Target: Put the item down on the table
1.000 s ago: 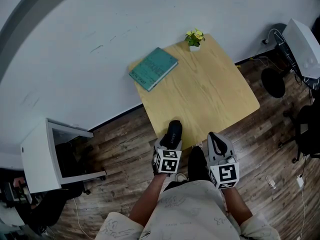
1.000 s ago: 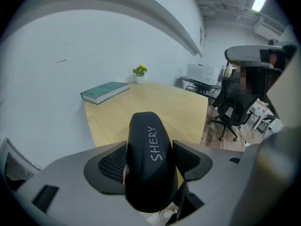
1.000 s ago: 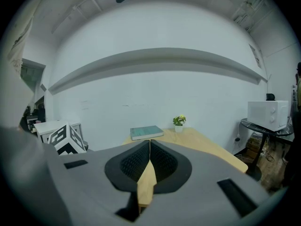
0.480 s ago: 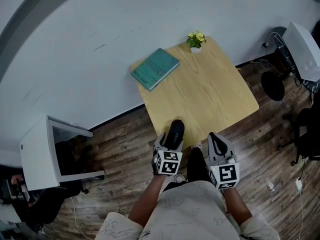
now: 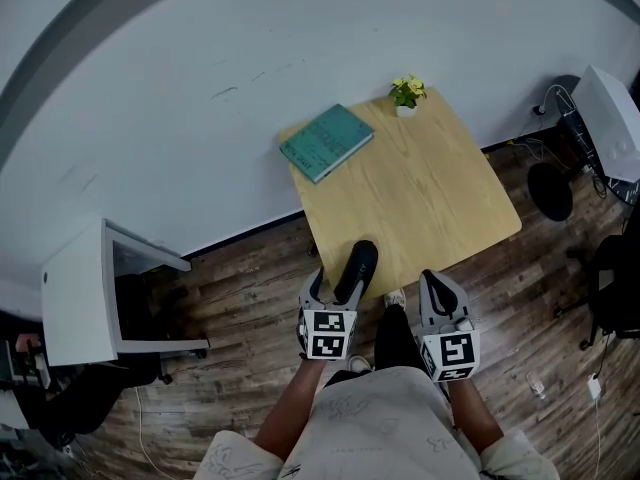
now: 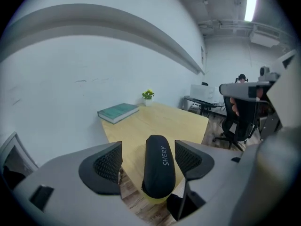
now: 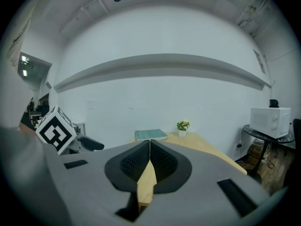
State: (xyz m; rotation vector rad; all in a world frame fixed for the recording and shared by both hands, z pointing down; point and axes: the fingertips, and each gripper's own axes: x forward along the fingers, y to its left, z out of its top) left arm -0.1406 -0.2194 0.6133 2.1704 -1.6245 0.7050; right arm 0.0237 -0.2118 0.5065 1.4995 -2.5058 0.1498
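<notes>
L gripper (image 6: 148, 147) jaws just opened, clear of the black oblong zip case (image 6: 159, 168) btwn them; case seemingly rests on the light wooden table's (image 6: 164, 119) near edge. R gripper (image 7: 149, 144) clenched, empty, not needed.

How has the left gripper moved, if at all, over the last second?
Yes. The left gripper has drawn back from the table edge toward the person, jaws just opened clear of the black case.
</notes>
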